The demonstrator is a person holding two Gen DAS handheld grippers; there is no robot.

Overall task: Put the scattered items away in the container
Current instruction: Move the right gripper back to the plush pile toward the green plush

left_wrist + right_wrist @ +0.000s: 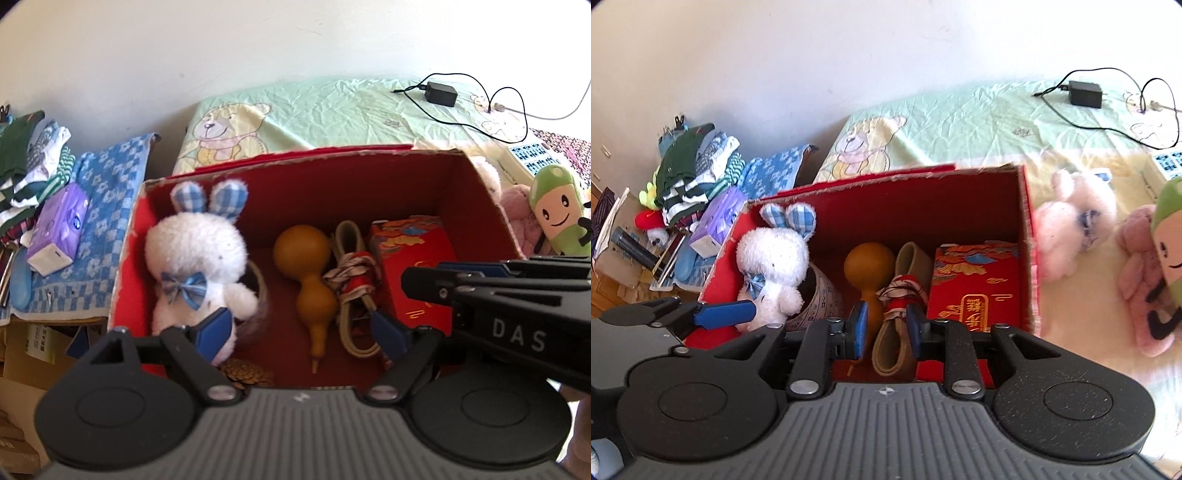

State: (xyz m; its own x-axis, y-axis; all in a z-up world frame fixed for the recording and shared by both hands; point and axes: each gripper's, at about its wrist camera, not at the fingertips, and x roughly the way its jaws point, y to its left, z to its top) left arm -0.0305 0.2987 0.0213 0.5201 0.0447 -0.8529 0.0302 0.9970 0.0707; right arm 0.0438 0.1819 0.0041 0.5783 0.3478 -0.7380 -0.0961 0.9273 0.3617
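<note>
Left hand-held gripper [304, 334] spread wide over the red cardboard box [484, 206]; right hand-held gripper [885, 332] narrowly parted, lower centre, empty.

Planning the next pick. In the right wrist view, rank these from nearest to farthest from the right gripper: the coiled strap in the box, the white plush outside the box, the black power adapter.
1. coiled strap: in the red box, right at the right gripper fingertips.
2. white plush: on the bed, just beyond the box's right wall.
3. black power adapter: far back on the bed, upper right.
</note>
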